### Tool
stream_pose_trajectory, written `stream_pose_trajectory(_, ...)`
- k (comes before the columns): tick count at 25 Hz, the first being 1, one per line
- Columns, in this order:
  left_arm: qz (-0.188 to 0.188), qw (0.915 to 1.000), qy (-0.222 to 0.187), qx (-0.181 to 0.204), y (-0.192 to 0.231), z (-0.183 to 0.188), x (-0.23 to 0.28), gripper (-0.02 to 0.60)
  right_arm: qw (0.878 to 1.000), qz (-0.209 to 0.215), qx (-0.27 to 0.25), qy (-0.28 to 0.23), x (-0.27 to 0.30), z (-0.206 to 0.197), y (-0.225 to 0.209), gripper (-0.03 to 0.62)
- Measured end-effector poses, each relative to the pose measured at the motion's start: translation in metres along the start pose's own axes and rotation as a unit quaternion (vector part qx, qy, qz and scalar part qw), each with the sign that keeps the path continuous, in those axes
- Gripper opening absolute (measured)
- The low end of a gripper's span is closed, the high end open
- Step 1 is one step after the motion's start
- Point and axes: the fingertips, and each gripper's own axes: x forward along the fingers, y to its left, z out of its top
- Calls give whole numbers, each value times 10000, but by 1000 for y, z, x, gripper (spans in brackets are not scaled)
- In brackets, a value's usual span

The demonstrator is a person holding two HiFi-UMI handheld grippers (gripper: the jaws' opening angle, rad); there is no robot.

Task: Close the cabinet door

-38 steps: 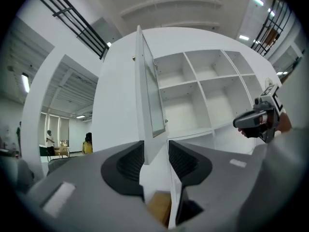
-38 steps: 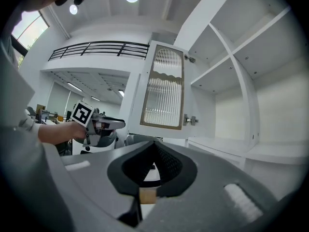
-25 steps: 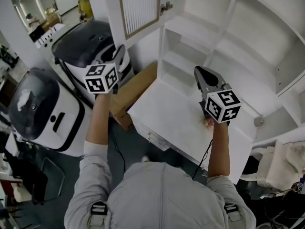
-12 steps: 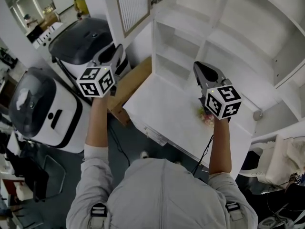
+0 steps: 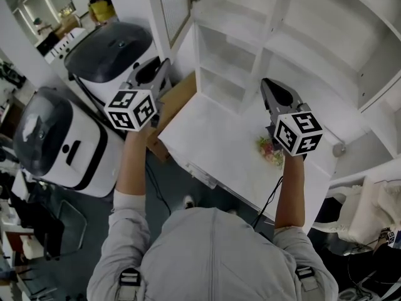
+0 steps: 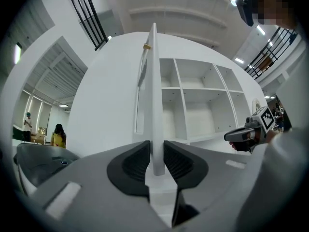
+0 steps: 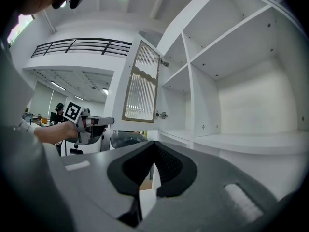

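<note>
The white cabinet stands with its shelves bare. Its ribbed-glass door hangs open at the left, hinged to the cabinet's left side. In the left gripper view the door is edge-on, and its lower free corner sits between the jaws of my left gripper. Those jaws are opening, with a thin gap on each side of the edge. From the head view, the left gripper reaches up beside the door. My right gripper is shut on nothing over the counter and points at the shelves; its tips meet.
A white counter runs below the shelves, with a small colourful object by my right hand. Two large black-and-white machines and a cardboard box crowd the left. A person in yellow stands far back.
Both hands have moved closer to the cabinet. The left gripper has come up to the door's free edge. In the head view the door now looks narrower.
</note>
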Motion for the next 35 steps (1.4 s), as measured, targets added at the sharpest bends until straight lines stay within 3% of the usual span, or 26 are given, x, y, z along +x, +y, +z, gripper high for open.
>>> stream_pose_trajectory(8, -387, 9991, -109, 110, -33, 0, 17, 129, 9999, -99, -31, -16, -9, 1, -10, 2)
stream_pose_trajectory(14, -1258, 9913, -373, 79, -80, 2, 48, 143, 9993, -358, -19, 39, -24, -5, -27, 2)
stream_pose_trajectory(19, -1613, 9855, -530, -1, -107, 6, 85, 106, 9979, -628, 26, 127, -44, -13, -42, 2)
stream_pose_trajectory(26, -1821, 9821, -447, -193, -126, -6, 123, 63, 9929, -1131, 215, 297, -71, -32, -66, 2)
stream_pose_trajectory(28, -1878, 9813, -413, -106, -132, -6, 131, 25, 9914, -1233, 286, 340, -74, -38, -69, 2)
stream_pose_trajectory(30, -1896, 9813, -341, -21, -138, -7, 142, 28, 9898, -1334, 331, 380, -76, -43, -72, 2)
stream_pose_trajectory(35, -1895, 9811, -309, -221, -142, -11, 167, 44, 9863, -1541, 350, 478, -85, -53, -84, 2)
